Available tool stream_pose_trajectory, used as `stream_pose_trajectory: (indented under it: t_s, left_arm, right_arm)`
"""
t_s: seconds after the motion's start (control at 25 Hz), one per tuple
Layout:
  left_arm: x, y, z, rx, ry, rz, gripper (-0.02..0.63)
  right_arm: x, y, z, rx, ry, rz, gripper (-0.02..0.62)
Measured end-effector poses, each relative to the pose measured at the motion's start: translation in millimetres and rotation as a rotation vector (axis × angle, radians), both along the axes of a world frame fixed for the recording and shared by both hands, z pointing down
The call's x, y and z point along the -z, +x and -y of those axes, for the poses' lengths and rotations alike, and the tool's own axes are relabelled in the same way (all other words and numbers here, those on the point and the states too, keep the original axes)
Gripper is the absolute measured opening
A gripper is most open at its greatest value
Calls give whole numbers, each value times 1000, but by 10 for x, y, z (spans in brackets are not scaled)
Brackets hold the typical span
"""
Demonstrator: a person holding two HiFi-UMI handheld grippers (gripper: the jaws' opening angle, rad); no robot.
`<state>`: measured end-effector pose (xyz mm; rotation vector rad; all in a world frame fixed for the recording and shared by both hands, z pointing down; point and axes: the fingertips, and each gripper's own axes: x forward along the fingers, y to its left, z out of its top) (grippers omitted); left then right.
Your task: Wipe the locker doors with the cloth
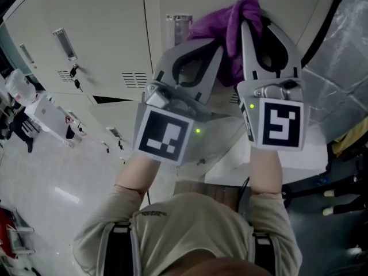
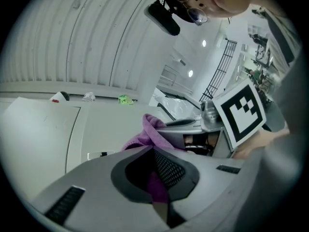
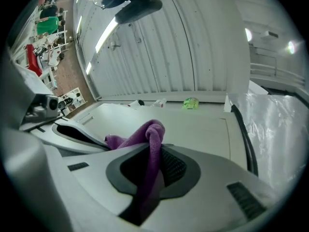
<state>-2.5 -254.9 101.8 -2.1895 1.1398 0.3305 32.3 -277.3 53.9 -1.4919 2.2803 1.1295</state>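
A purple cloth (image 1: 230, 27) is bunched against the pale locker doors (image 1: 103, 33), high up near a small label holder (image 1: 179, 23). My left gripper (image 1: 217, 49) comes at it from the lower left, shut on a fold of the cloth (image 2: 157, 187). Just to its right, my right gripper (image 1: 256, 22) is shut on the cloth (image 3: 152, 163) too, and a strip of it runs through between the jaws. In each gripper view the other gripper lies close alongside. The cloth's loose top (image 3: 153, 128) loops up past the right fingertips.
One locker door has a handle (image 1: 63, 42) and keys (image 1: 75, 71) at the left. A silver foil-wrapped surface (image 1: 345, 56) and a black cable (image 1: 322, 27) flank the lockers on the right. A green object (image 3: 191, 102) lies on the locker top. A white box (image 1: 52, 117) stands on the floor.
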Motion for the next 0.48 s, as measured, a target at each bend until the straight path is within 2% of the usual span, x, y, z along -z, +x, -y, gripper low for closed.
stream_pose_trajectory:
  t_s: [0.12,0.48]
  left_arm:
    - [9,113,-48,-62,-8,-10,0]
    - [-64,482,-37,-125,-25,32,0]
  right_arm:
    - [-30,212,10,-38,-4,17,49]
    - [-76,733,26,-131,-17,65,50]
